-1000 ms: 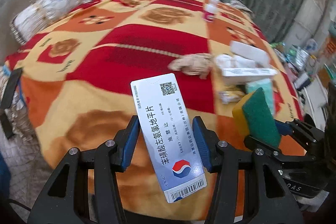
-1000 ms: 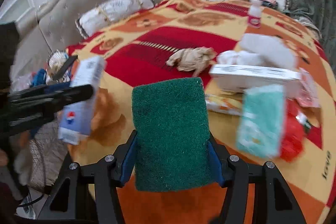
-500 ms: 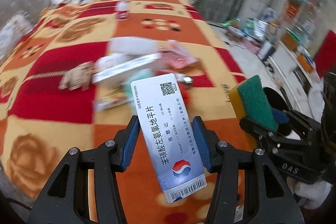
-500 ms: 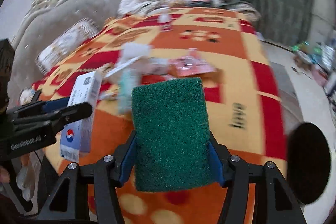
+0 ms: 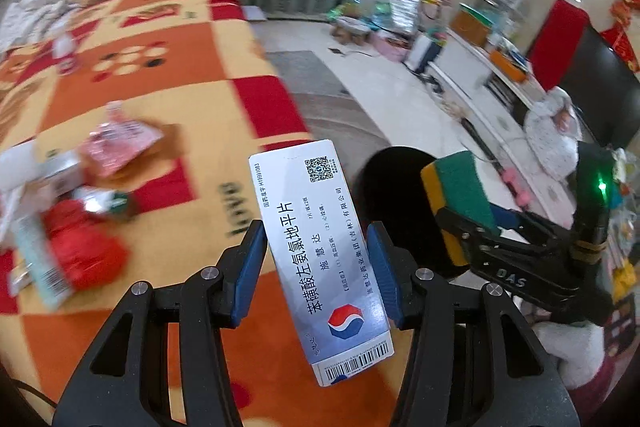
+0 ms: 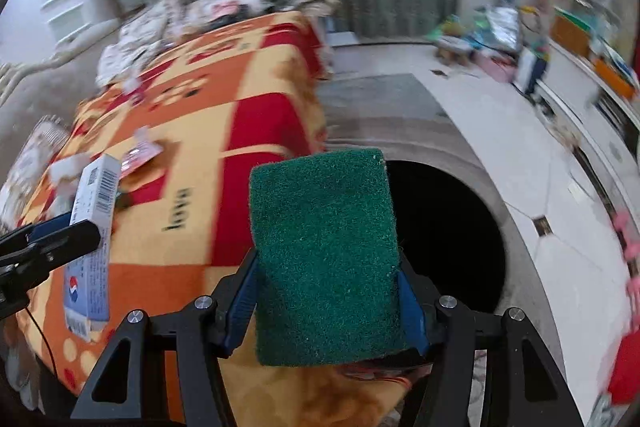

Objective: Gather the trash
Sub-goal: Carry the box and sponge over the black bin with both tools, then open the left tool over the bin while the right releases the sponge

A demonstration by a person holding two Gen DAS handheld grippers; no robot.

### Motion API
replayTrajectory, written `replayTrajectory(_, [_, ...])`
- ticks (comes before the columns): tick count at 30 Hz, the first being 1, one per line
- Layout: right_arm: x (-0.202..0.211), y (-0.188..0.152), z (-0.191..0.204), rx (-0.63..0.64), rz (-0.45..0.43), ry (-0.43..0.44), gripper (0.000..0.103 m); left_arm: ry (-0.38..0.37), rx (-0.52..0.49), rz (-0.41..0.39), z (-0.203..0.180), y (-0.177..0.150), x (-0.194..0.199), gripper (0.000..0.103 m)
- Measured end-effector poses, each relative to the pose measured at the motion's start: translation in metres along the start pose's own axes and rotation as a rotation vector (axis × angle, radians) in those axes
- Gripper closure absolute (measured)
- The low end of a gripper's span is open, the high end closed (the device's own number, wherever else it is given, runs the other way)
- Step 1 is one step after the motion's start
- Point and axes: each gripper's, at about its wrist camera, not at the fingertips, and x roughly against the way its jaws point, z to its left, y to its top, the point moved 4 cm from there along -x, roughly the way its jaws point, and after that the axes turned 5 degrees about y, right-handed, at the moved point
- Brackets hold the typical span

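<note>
Clearly both hands are loaded, and the way each thing is held suits carrying rather than sorting. Nearest in the left wrist view, the left gripper (image 5: 316,267) is clamped on a long medicine box (image 5: 320,251), its blue pads pressing the two long sides around the middle while both ends stick out free — a mid-body hold that should keep the light carton from swinging. Just beside it, the right gripper (image 6: 326,291) is clamped on a green scouring sponge (image 6: 324,255), held upright by its side edges; the left wrist view shows a yellow foam layer behind the green face. The soft sponge probably gives a little under the pads, so the grip looks secure.

Beyond the sponge, on the floor off the bed's near corner, lies a dark round opening (image 6: 448,231) — most likely the trash bin, though its rim is hard to make out. Both items hang close to it, the sponge roughly over its near side, so the step in hand seems to be bringing them there for the drop.

Further off, on the checked blanket (image 5: 192,123), more litter waits toward the bed's left edge: a pink packet (image 5: 120,143), something crumpled and red (image 5: 84,251), a pale carton (image 5: 38,263). All are blurred.
</note>
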Motion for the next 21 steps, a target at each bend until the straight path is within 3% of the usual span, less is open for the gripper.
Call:
replayTrajectory(7, [-0.007, 0.003, -0.060, -0.091, -0.008, -0.046, 0.041, -0.098, -0.003, 0.012, -0.030, 0.024, -0.036, 0.052])
replayTrajectory(11, [-0.008, 0.005, -0.079, -0.165, -0.029, -0.018, 0.033, -0.191, 0.025, 0.047, -0.041, 0.030, -0.055, 0.051])
replayTrajectory(15, [-0.008, 0.006, -0.089, -0.214, -0.045, -0.002, 0.026, -0.231, 0.041, 0.065, -0.048, 0.028, -0.060, 0.047])
replayTrajectory(18, [-0.007, 0.003, -0.087, -0.212, -0.044, 0.001, 0.026, -0.220, 0.039, 0.065, -0.046, 0.027, -0.058, 0.047])
replayTrajectory(21, [-0.009, -0.001, -0.081, -0.199, -0.038, 0.006, 0.026, -0.147, 0.022, 0.042, -0.038, 0.026, -0.049, 0.047])
